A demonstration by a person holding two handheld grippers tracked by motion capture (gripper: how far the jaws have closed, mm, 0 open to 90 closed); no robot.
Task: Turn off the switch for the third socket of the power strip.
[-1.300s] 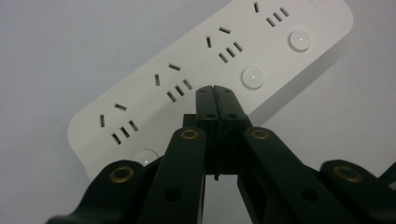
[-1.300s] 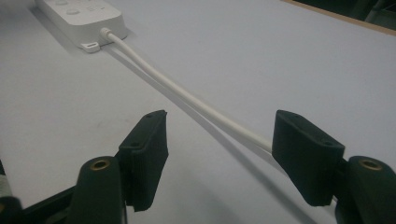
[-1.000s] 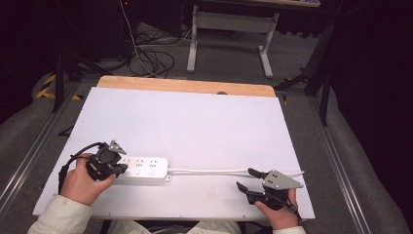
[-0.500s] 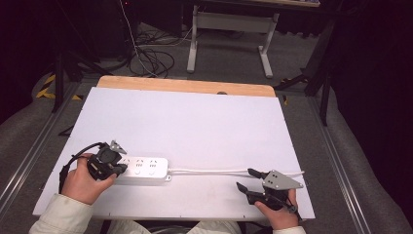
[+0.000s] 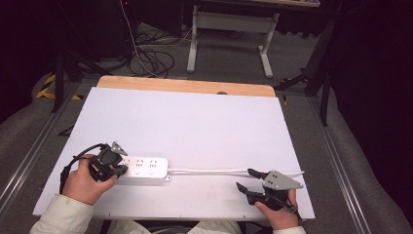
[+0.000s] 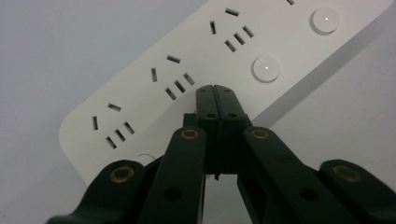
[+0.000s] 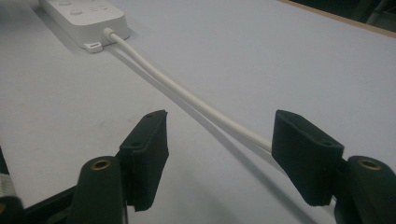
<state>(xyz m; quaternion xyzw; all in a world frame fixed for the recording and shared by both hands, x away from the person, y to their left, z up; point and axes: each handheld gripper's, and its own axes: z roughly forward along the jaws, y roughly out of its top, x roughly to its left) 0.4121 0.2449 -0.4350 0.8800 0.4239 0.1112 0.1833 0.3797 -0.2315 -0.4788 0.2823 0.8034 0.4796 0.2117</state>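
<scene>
A white power strip lies flat near the table's front left. In the left gripper view, the power strip shows several sockets and round buttons. My left gripper is shut with nothing between its jaws, its tips over the strip's top face between a socket and a button. It reaches the left gripper position at the strip's left end. The strip's white cable runs right across the table. My right gripper stands open at the front right; in its own view the cable runs between its pads.
The white tabletop has a wooden strip along its far edge. Beyond it on the floor stand a desk frame and loose black cables. Grey rails flank the table on both sides.
</scene>
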